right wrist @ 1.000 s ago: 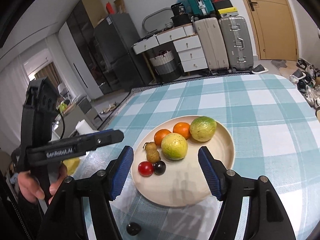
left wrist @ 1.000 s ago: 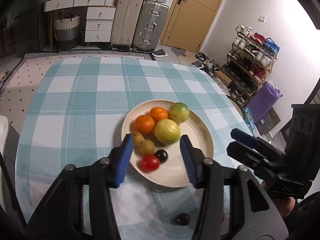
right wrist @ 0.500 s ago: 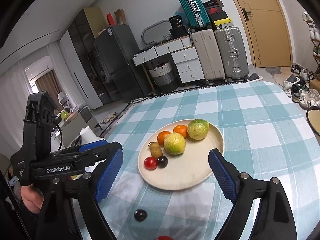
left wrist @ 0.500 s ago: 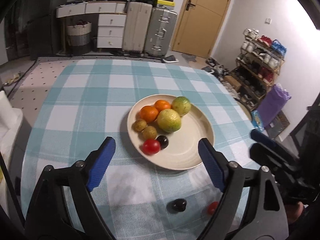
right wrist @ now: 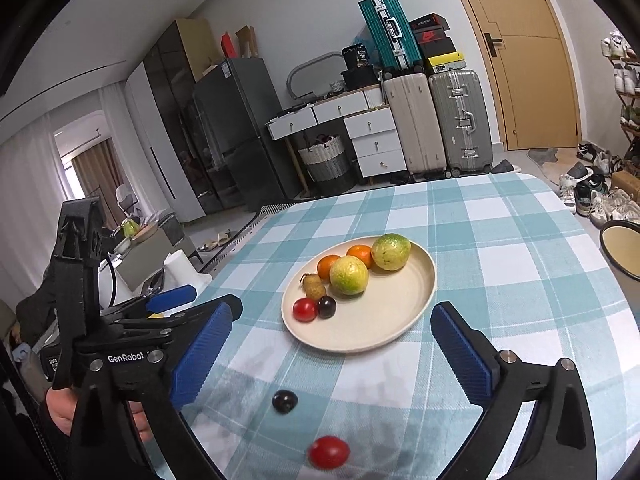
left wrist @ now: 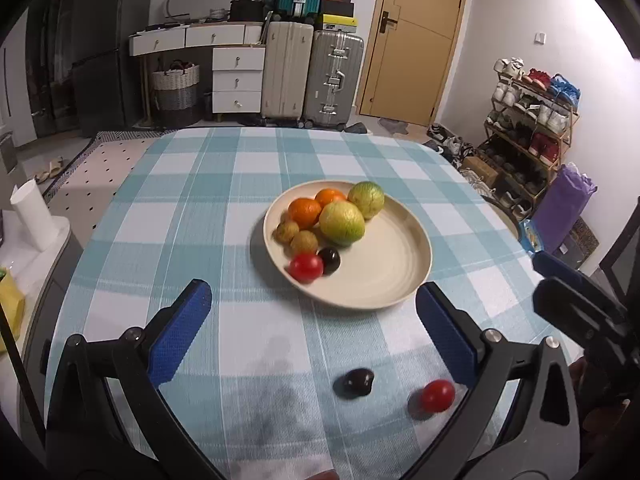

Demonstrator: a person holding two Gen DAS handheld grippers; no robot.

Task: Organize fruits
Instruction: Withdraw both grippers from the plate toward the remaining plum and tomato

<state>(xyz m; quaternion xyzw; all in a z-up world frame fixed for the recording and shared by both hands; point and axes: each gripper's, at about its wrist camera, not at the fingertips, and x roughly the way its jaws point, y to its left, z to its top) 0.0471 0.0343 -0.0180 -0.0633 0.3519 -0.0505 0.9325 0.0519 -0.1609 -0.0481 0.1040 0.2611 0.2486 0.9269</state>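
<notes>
A cream plate (left wrist: 396,276) (right wrist: 404,312) on the checked tablecloth holds two oranges (left wrist: 305,211), two green-yellow citrus fruits (left wrist: 342,223), two small brown fruits (left wrist: 303,242), a red tomato (left wrist: 306,267) and a dark plum (left wrist: 330,259). A loose dark plum (left wrist: 358,382) (right wrist: 285,401) and a loose red tomato (left wrist: 437,396) (right wrist: 329,452) lie on the cloth near me. My left gripper (left wrist: 316,332) is open and empty above the cloth. My right gripper (right wrist: 332,352) is open and empty, the loose fruits between its fingers.
The table's right edge drops toward a shoe rack (left wrist: 532,120). A second plate (right wrist: 624,248) shows at the right edge. A white paper roll (left wrist: 30,216) stands on a side unit at left. Suitcases (left wrist: 312,76) and drawers stand behind.
Both grippers have pulled back and up from the plate and opened wider. The loose plum and tomato have come into view near me.
</notes>
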